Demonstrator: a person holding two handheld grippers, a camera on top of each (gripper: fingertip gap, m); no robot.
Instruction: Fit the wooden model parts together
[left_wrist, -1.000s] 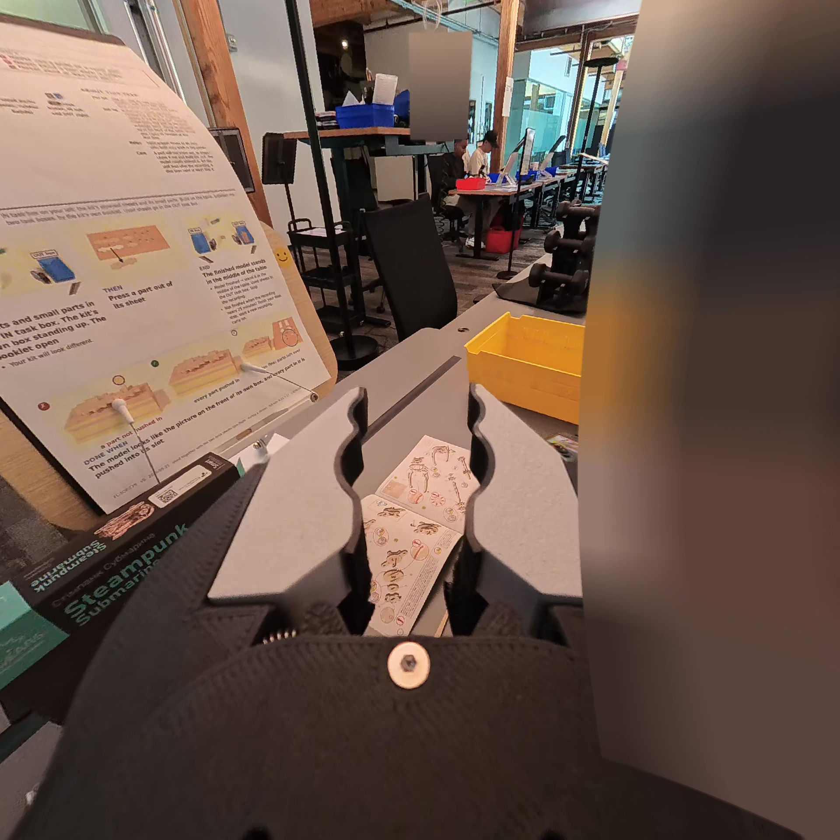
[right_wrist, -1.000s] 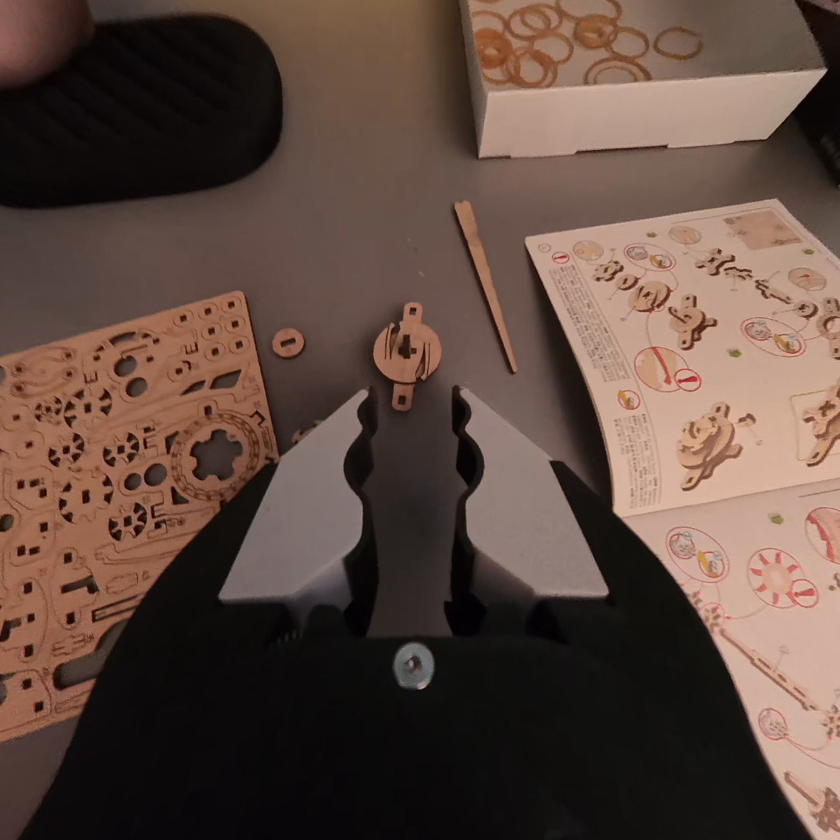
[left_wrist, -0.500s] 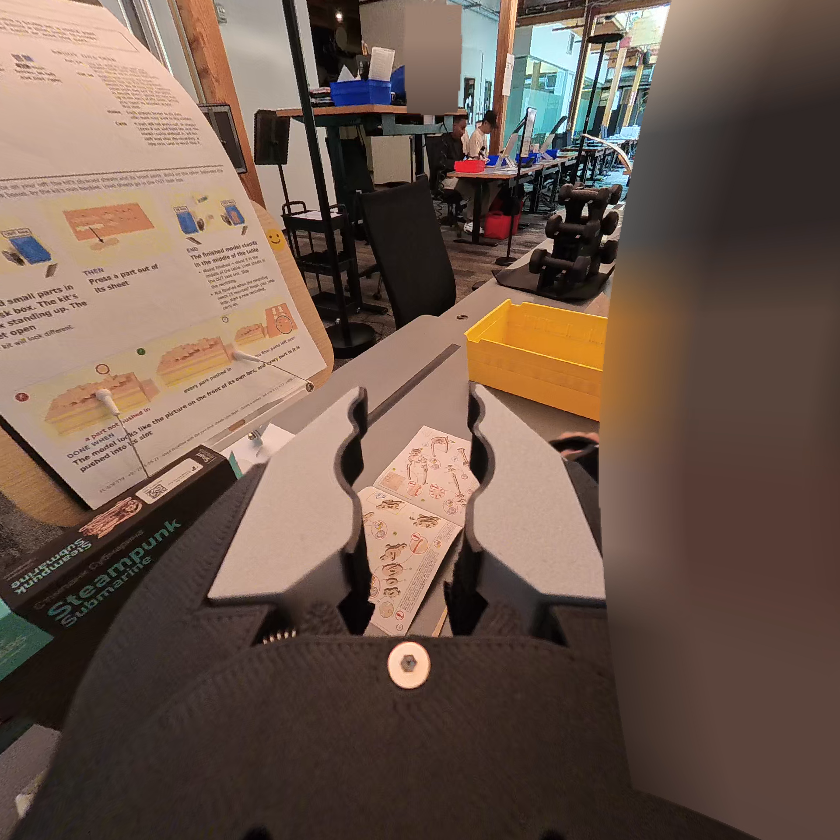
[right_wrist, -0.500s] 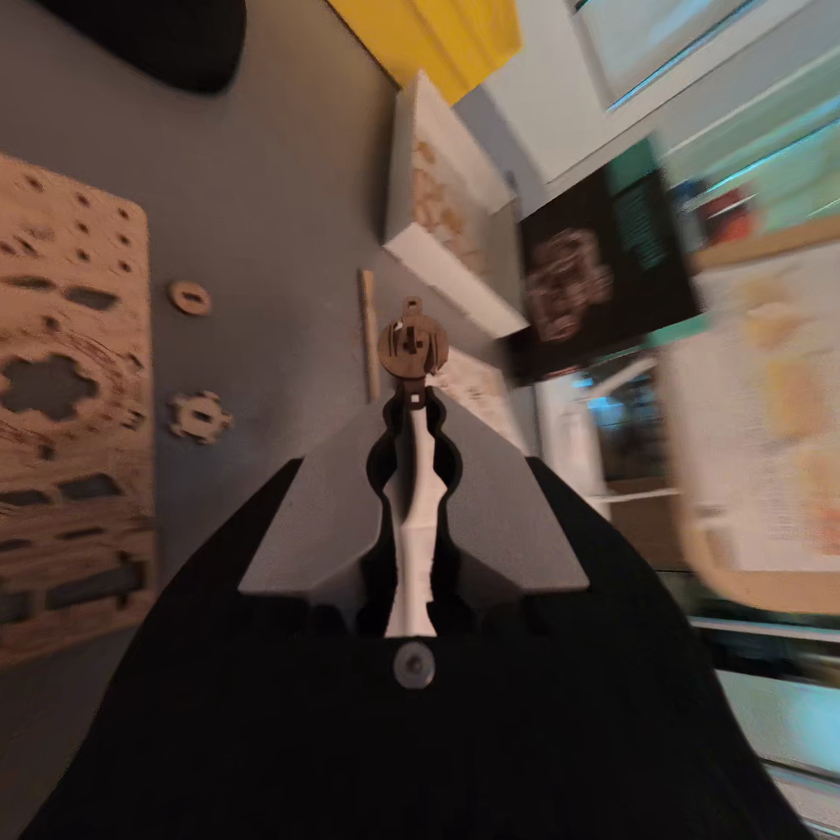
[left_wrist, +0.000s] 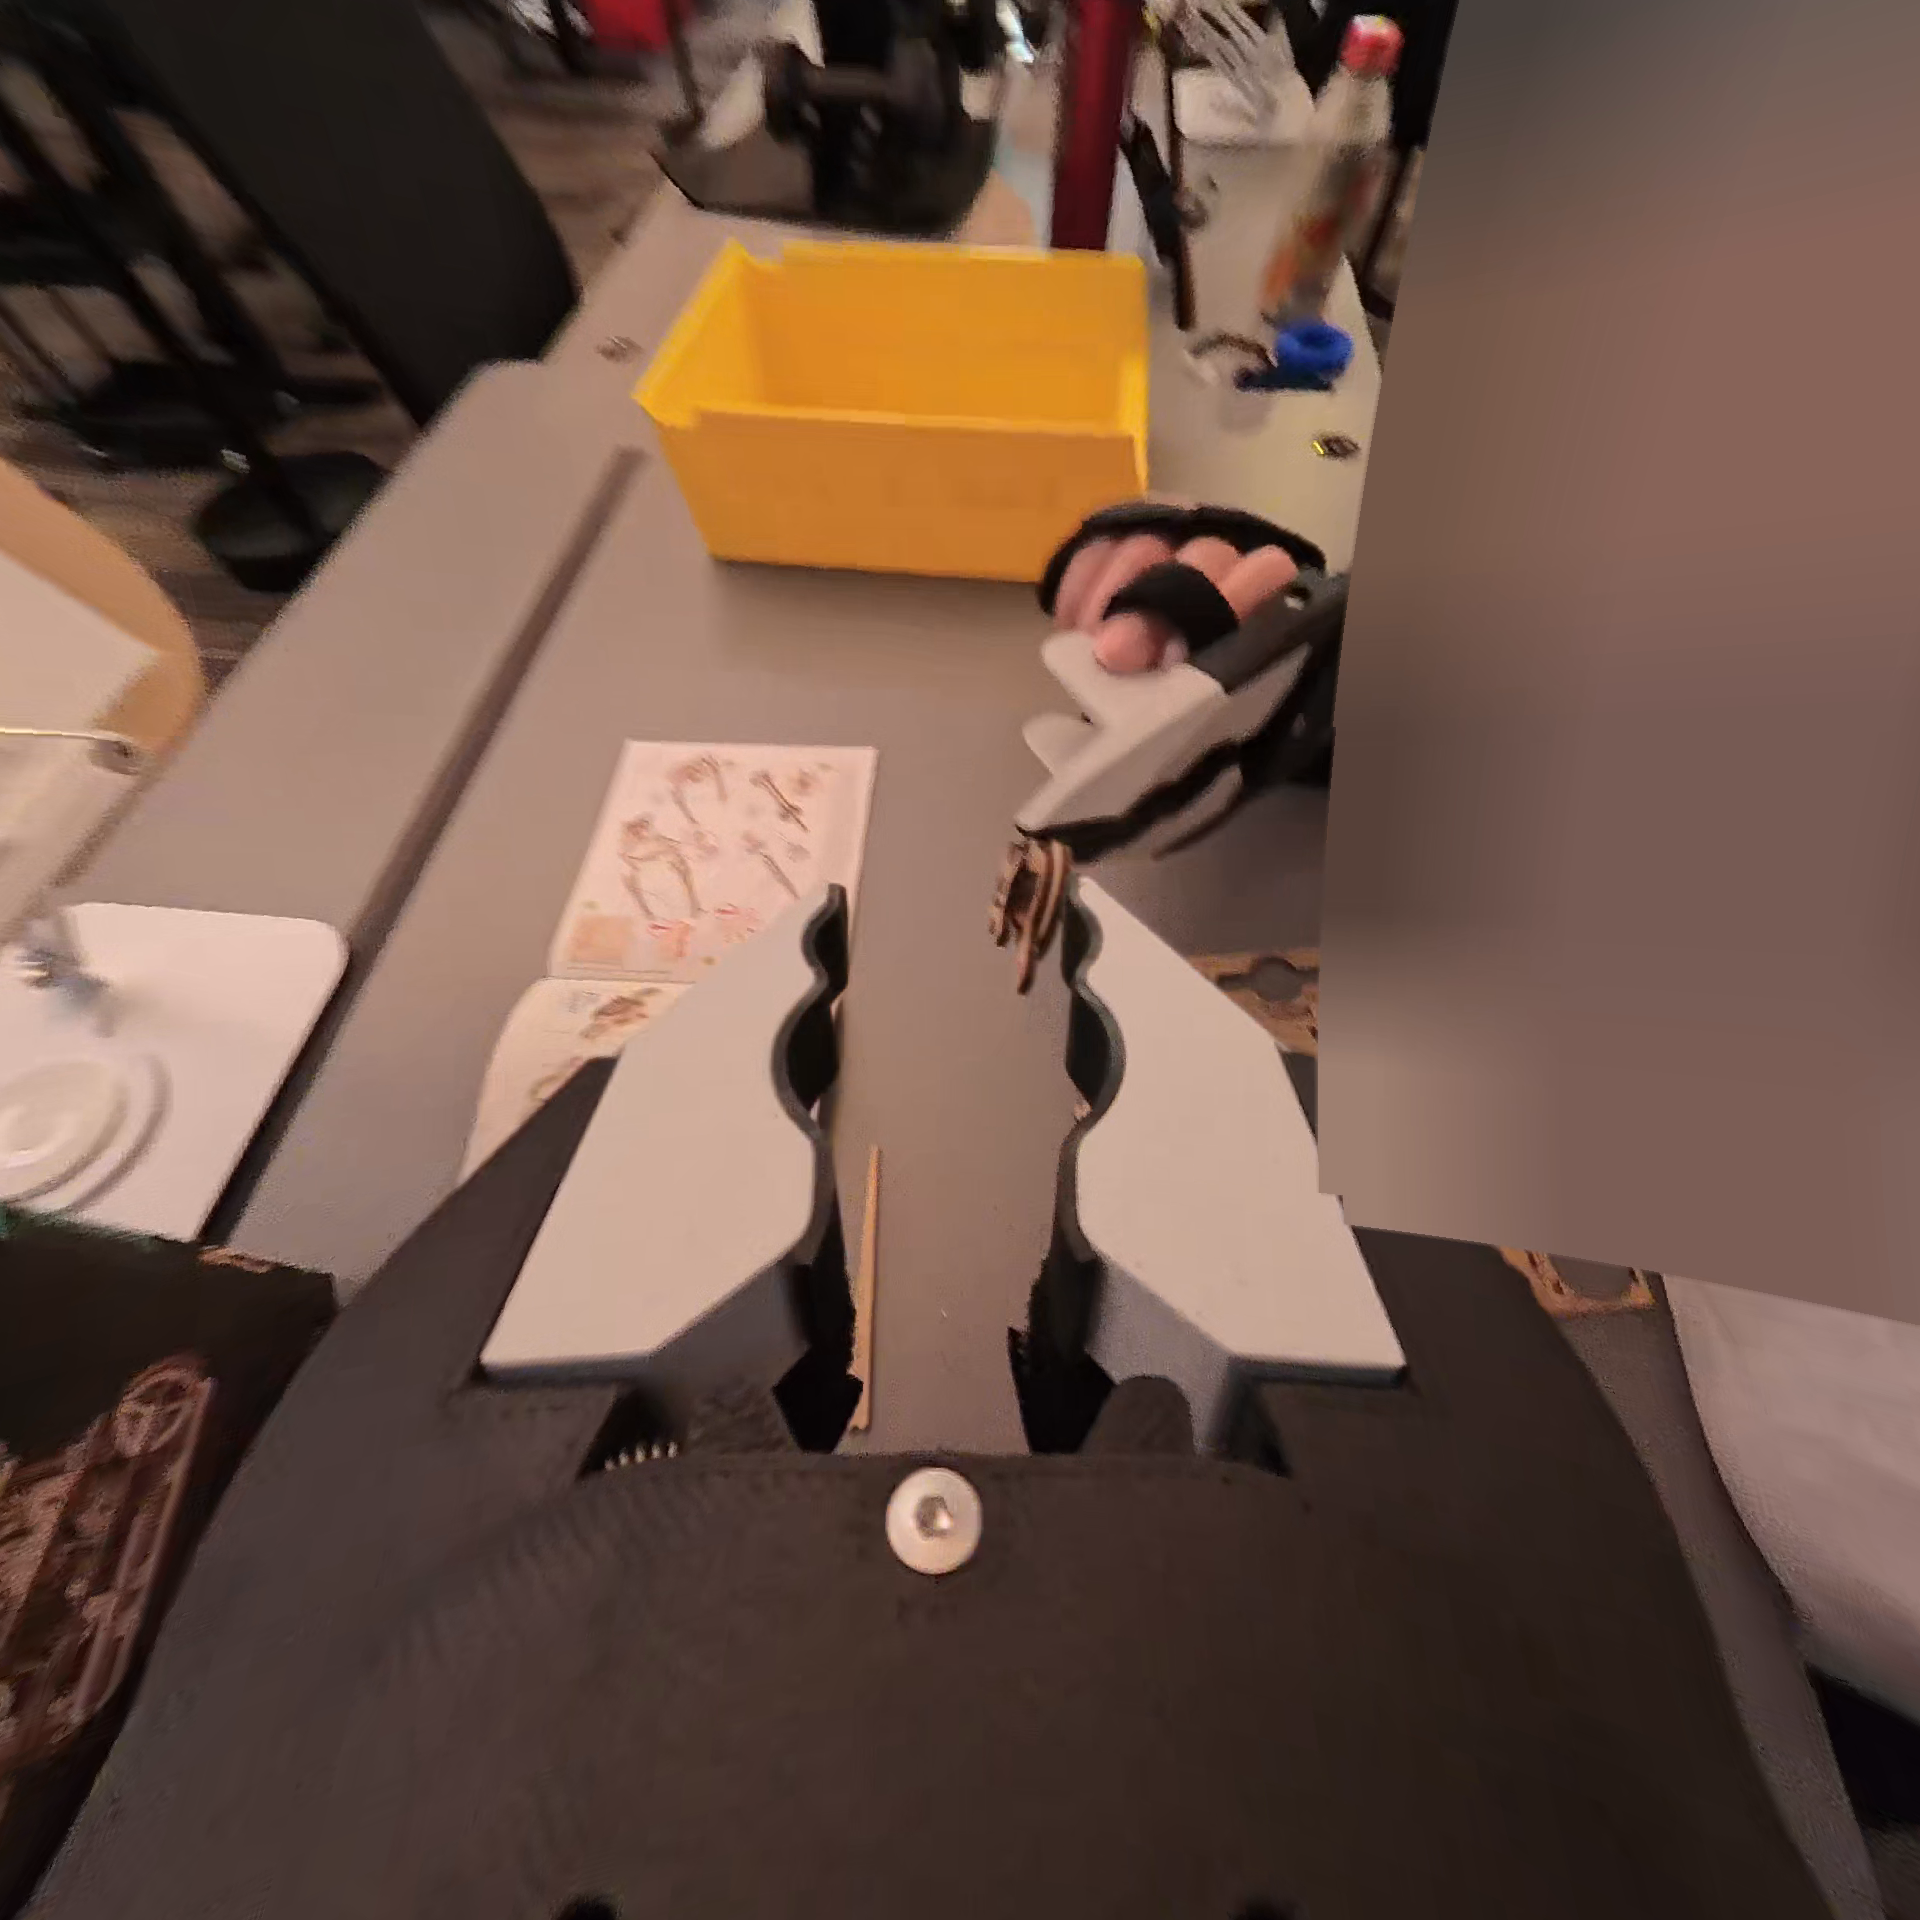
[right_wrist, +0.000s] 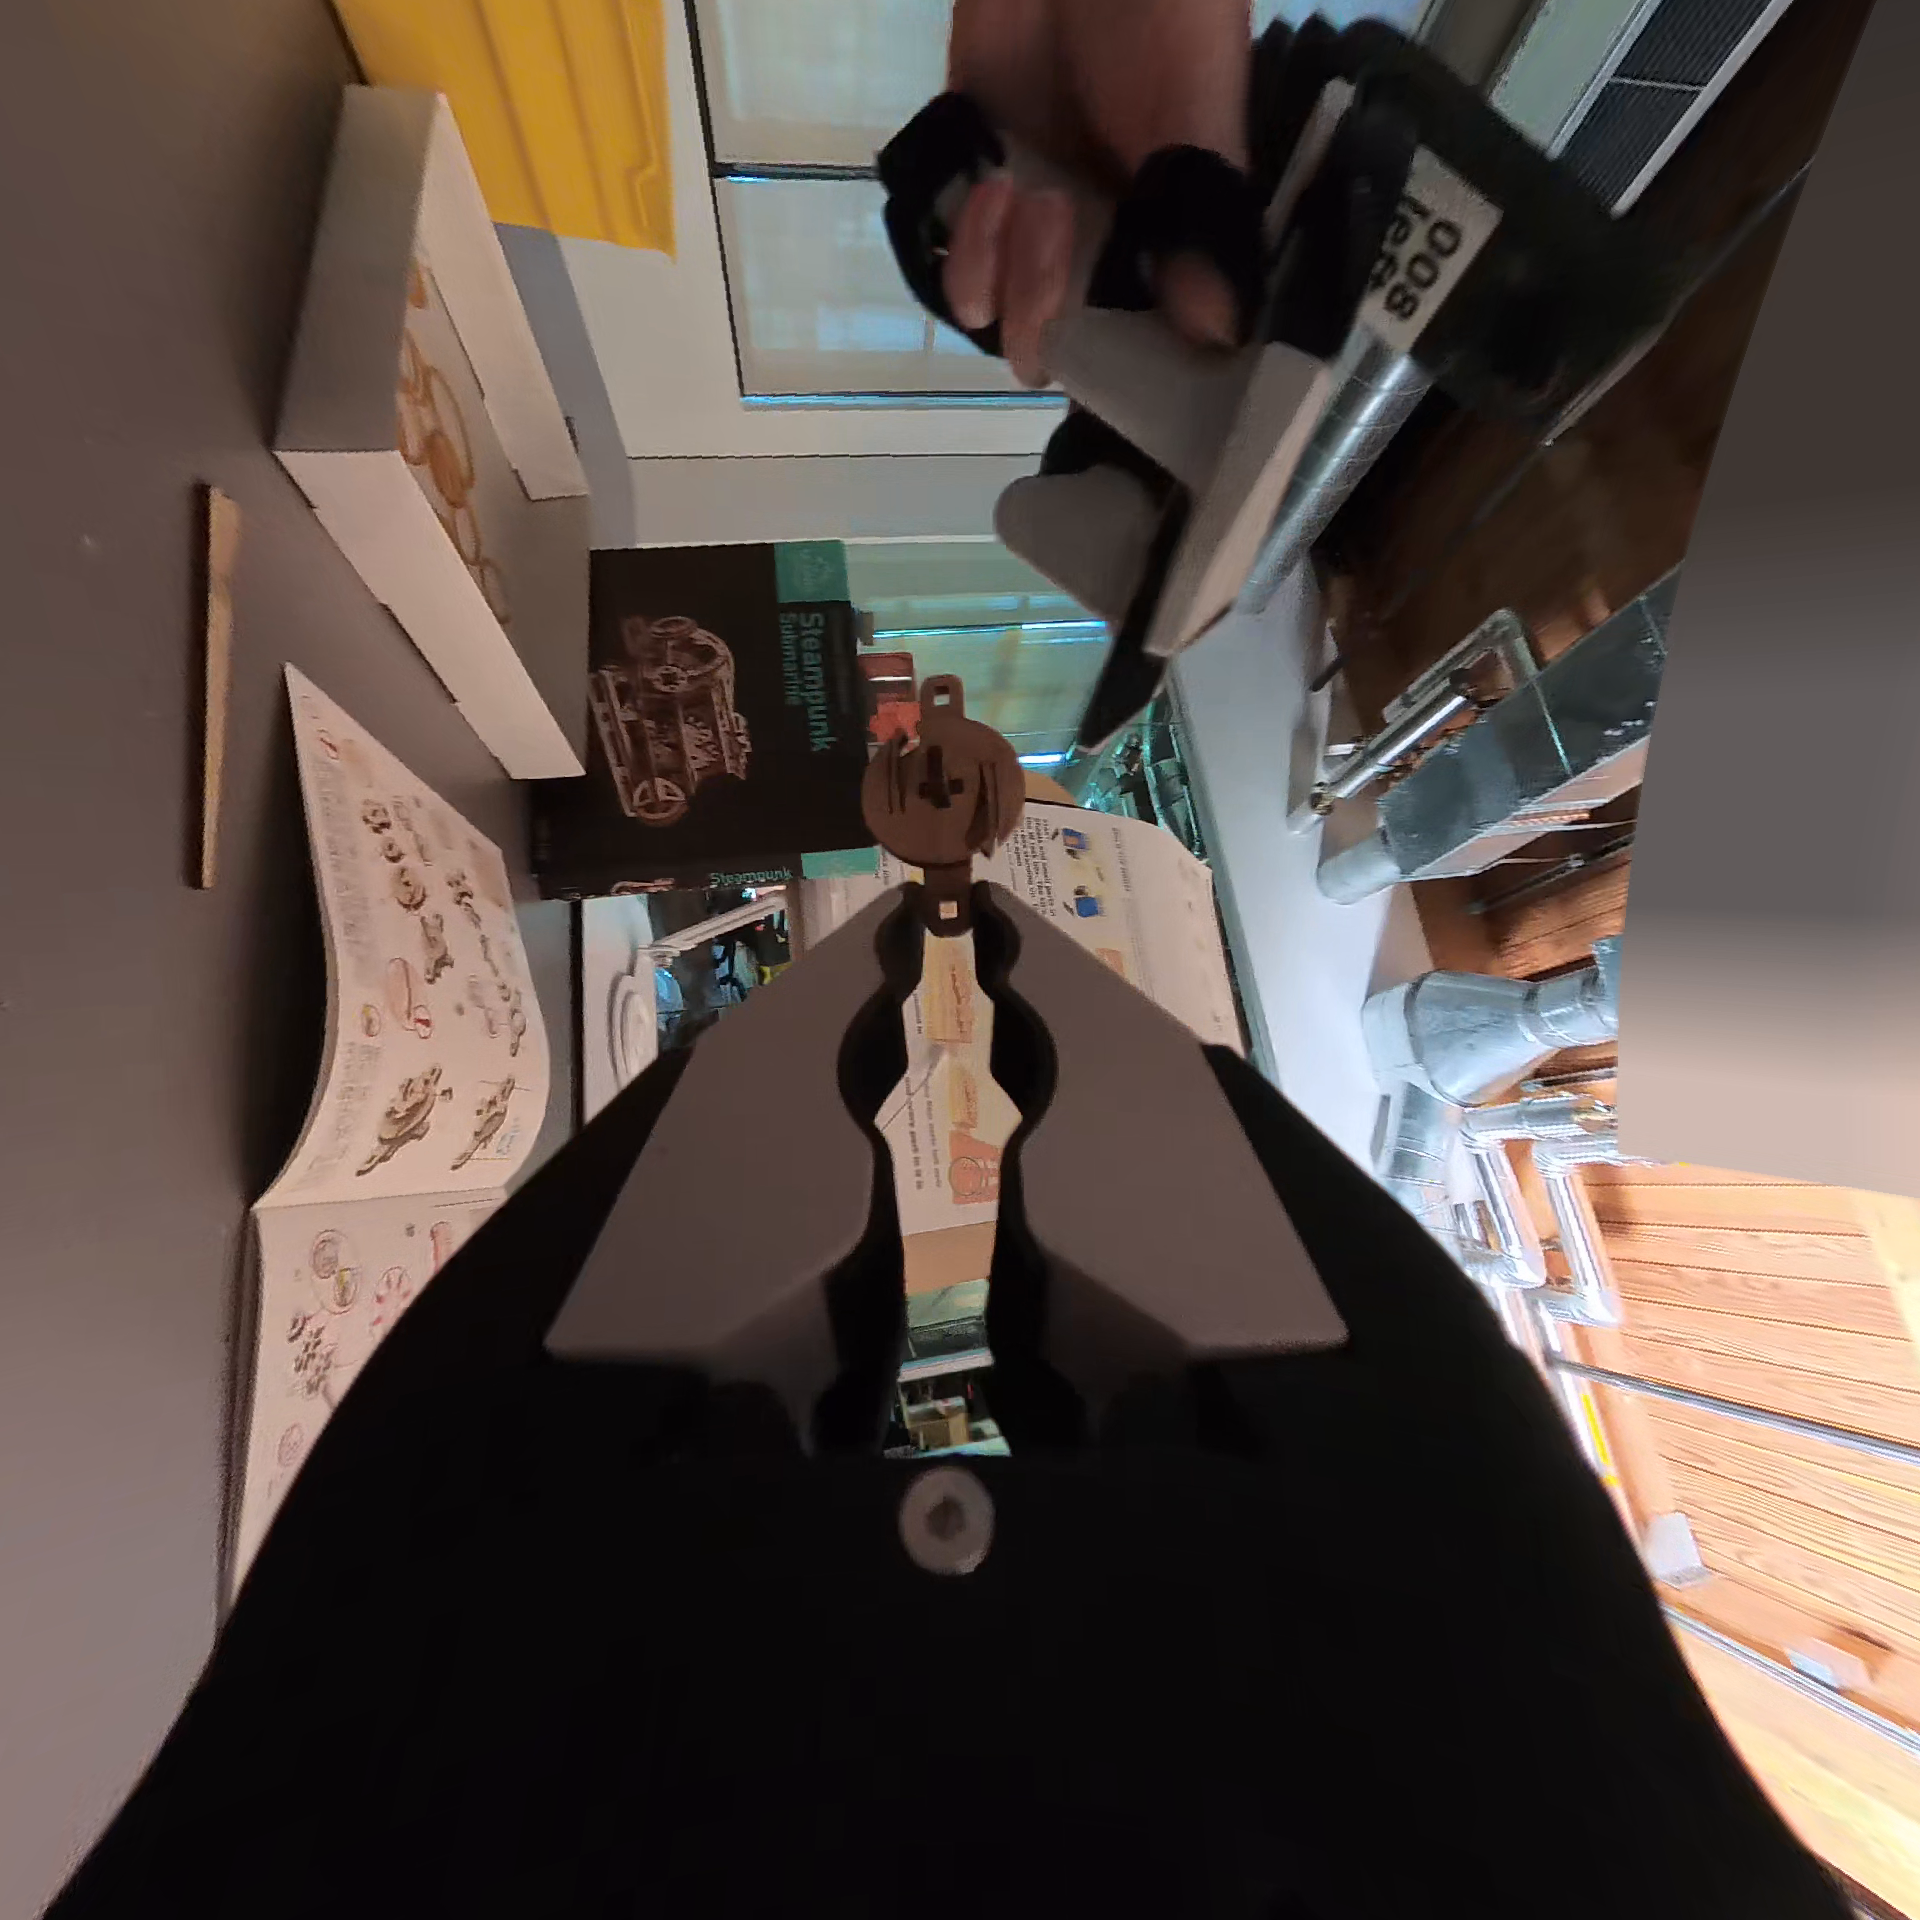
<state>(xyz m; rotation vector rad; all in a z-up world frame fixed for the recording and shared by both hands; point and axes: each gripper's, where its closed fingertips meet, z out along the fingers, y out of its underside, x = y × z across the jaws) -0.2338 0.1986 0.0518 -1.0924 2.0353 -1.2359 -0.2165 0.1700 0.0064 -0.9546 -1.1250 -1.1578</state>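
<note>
My right gripper (right_wrist: 940, 902) is shut on the lower tab of a small round wooden part (right_wrist: 940, 790). It holds the part in the air, rolled on its side. In the left wrist view that gripper (left_wrist: 1039, 821) comes in from the right, with the part (left_wrist: 1029, 904) hanging just past my left gripper's right fingertip. My left gripper (left_wrist: 951, 902) is open and empty above the grey table (left_wrist: 727, 644). It also shows in the right wrist view (right_wrist: 1117, 665), above and right of the part. A wooden parts sheet (left_wrist: 1257, 987) lies at the right, mostly hidden.
An open instruction booklet (left_wrist: 727, 842) lies ahead of the left gripper, and a thin wooden stick (left_wrist: 868, 1278) lies between its fingers. A yellow bin (left_wrist: 904, 405) stands behind. A white box (right_wrist: 416, 416) of rings and a black kit box (right_wrist: 717, 717) stand nearby.
My right gripper shut on the round wooden part, lifted it off the table and rolled sideways. My left gripper tipped down toward the table and came close to the part.
</note>
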